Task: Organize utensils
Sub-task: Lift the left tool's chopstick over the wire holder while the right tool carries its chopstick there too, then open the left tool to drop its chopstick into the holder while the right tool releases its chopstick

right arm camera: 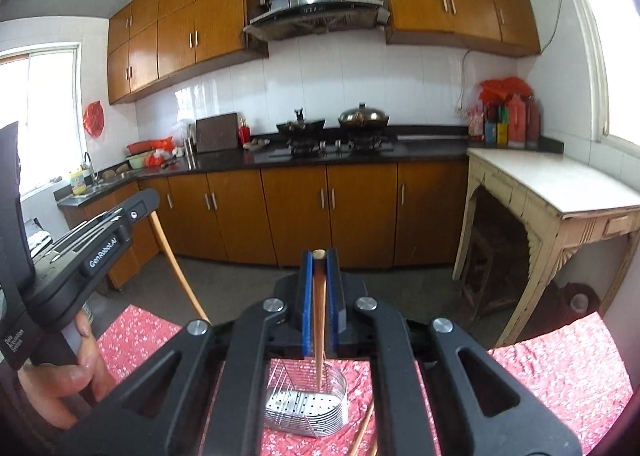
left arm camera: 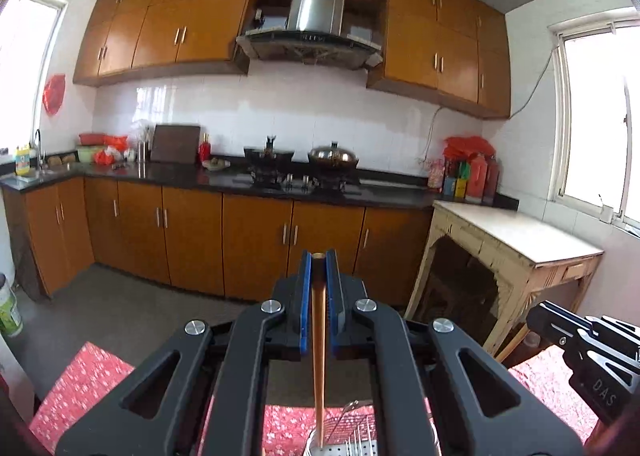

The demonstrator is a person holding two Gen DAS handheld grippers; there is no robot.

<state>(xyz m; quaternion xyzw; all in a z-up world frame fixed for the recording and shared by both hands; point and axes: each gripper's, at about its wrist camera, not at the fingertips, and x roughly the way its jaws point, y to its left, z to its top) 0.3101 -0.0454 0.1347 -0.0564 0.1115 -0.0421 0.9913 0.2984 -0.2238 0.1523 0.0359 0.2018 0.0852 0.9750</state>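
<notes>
My left gripper (left arm camera: pixel 319 256) is shut on a brown wooden chopstick (left arm camera: pixel 319 356) that hangs down, its tip over the metal wire utensil holder (left arm camera: pixel 352 444) at the frame's bottom. My right gripper (right arm camera: pixel 319 254) is shut on another brown chopstick (right arm camera: pixel 319 336), its tip pointing into the same perforated-bottom holder (right arm camera: pixel 306 406), which stands on a red floral tablecloth (right arm camera: pixel 560 376). More chopsticks (right arm camera: pixel 362 436) lie on the cloth to the right of the holder. The left gripper also shows in the right wrist view (right arm camera: pixel 138 211) with its chopstick (right arm camera: pixel 176 264).
The red floral cloth (left arm camera: pixel 80 388) covers the table below both grippers. Beyond are orange kitchen cabinets (left arm camera: pixel 256 240), a black counter with a stove and wok (left arm camera: pixel 332 157), and a worn cream side table (left arm camera: pixel 516 240) at right.
</notes>
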